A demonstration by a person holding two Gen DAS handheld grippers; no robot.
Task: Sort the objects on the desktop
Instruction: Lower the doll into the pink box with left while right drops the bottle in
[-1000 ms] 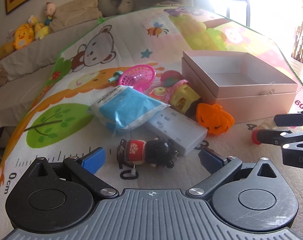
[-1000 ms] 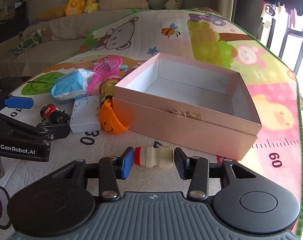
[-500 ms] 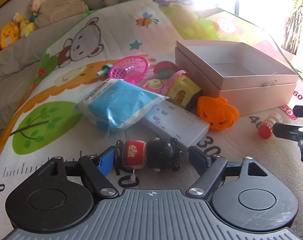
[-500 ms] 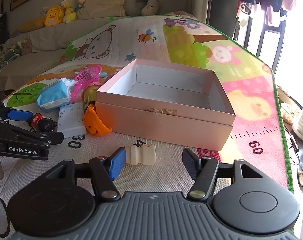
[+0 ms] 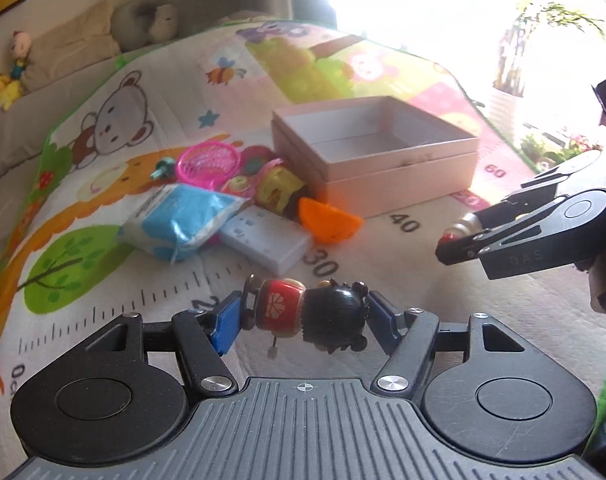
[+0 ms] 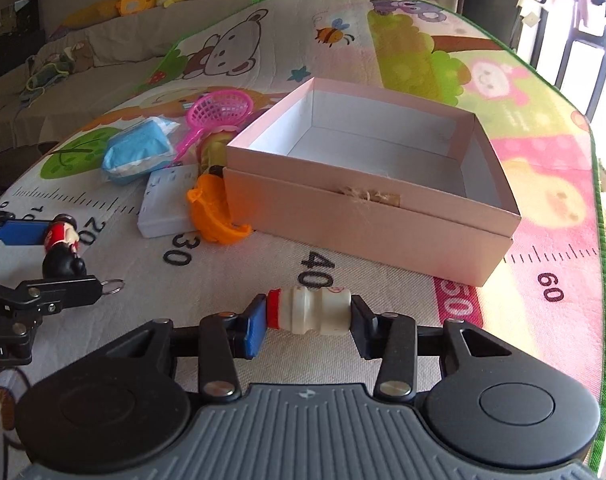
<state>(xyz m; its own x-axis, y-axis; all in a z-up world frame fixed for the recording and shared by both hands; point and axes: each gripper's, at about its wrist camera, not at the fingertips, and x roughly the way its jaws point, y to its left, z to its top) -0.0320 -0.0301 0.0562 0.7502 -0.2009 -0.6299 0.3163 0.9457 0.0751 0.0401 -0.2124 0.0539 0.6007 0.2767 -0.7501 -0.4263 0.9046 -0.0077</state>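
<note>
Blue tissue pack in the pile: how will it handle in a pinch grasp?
The blue tissue pack looks soft and crinkly, so it would likely squash and sag between fingers. Its glossy wrap may slip. It leans on the white case, so pulling it could nudge that.

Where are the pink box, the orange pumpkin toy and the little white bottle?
pink box (image 6: pixel 367 216), right wrist view, front wall.
orange pumpkin toy (image 6: pixel 211 210), right wrist view, body.
white bottle (image 6: pixel 309 311), right wrist view, middle.

Clamped in the left gripper, the doll is glossy moulded plastic, its black head shining. The bottle pinched in the right gripper is smooth, satiny white plastic. Ahead of both, the box looks like matt pink card. The mat beneath is woven, rough cloth. Left of the box, the pouch is crinkled, shiny film.
</note>
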